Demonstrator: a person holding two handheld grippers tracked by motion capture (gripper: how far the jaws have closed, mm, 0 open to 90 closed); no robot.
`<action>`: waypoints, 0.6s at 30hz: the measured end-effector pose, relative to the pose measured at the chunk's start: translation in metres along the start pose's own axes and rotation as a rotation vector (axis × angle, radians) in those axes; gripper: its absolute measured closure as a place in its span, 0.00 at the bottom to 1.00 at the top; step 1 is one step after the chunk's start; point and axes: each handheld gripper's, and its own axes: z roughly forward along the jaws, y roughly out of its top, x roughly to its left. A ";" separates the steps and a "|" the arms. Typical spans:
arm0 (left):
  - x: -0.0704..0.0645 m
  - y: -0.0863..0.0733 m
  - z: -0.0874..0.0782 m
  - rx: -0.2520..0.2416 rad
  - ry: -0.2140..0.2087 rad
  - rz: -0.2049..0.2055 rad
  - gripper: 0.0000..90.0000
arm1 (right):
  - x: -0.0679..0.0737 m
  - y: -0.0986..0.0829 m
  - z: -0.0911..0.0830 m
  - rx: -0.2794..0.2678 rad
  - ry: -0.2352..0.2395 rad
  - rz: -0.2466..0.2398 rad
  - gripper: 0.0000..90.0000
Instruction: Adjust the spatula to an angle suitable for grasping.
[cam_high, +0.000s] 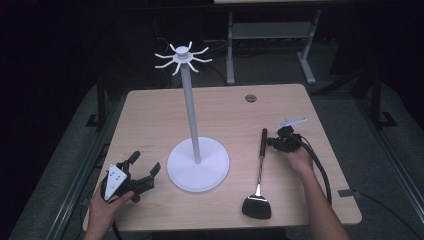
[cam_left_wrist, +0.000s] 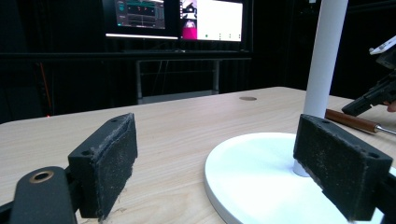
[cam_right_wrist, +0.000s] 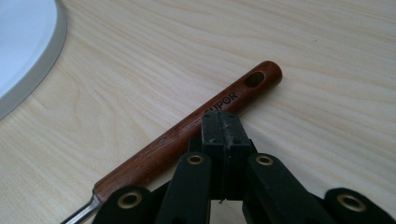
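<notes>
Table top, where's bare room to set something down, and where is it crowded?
Free: the far strip of the table behind the white stand, toward the round hole, and the left side between stand and edge. Crowded: the right, where the spatula lies beside the right gripper, and the near-left corner by the left gripper.

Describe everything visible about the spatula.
The spatula lies flat on the table, right of the white stand. It has a black head nearest the person, a thin metal shaft, and a reddish-brown wooden handle with printed lettering and a hanging hole at its end. The right gripper, jaws together, sits against the handle without holding it.
</notes>
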 end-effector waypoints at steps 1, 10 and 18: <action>0.000 0.000 0.000 0.000 -0.001 0.002 0.15 | 0.001 0.000 0.001 0.004 0.001 0.002 1.00; 0.000 0.000 0.000 0.001 -0.002 0.002 0.15 | 0.006 0.000 0.003 -0.002 0.023 -0.001 1.00; 0.000 0.000 0.000 0.000 -0.003 0.002 0.15 | 0.012 0.003 0.006 -0.006 0.041 -0.023 1.00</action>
